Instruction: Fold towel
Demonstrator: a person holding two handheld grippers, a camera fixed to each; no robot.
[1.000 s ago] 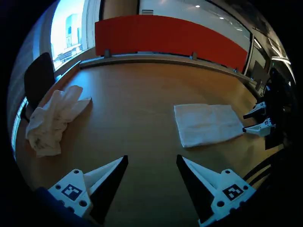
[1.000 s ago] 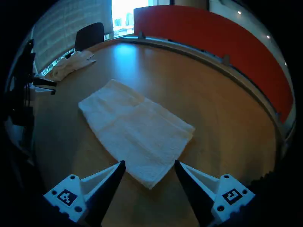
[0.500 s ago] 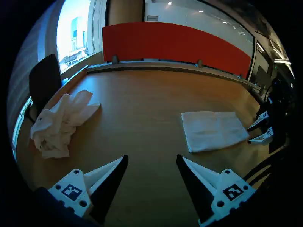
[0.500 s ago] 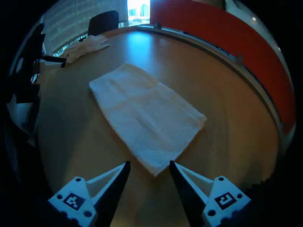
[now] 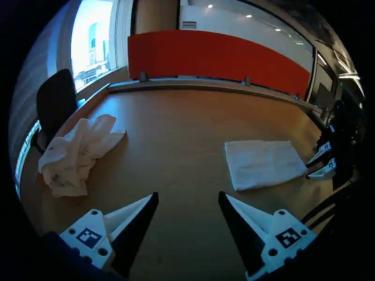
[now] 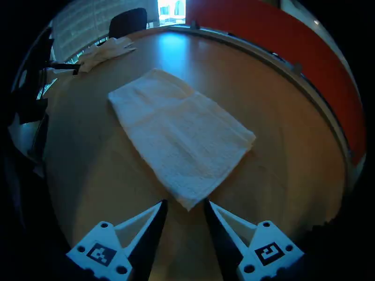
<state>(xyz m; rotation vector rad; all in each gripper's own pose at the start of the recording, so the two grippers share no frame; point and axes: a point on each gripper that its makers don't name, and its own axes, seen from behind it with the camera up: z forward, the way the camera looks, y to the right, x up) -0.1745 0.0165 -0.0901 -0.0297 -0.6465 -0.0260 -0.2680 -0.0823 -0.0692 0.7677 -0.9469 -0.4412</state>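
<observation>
We log the towel (image 6: 180, 136) flat on the table (image 5: 178, 117), a tidy rectangle, seemingly folded already (layers hard to count). Right gripper (image 6: 185, 206): fingers narrow, empty, tips either side of the near corner. Left gripper (image 5: 187, 194): wide, empty, well apart. We judge a last fold may remain.

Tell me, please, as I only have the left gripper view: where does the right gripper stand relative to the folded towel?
Observer: The right gripper points at the nearest corner of the folded towel, and that corner reaches just between its fingertips.
Operator: Is it pinching the cloth?
Observer: No, the fingers stand apart, with a gap on either side of the corner.
</observation>
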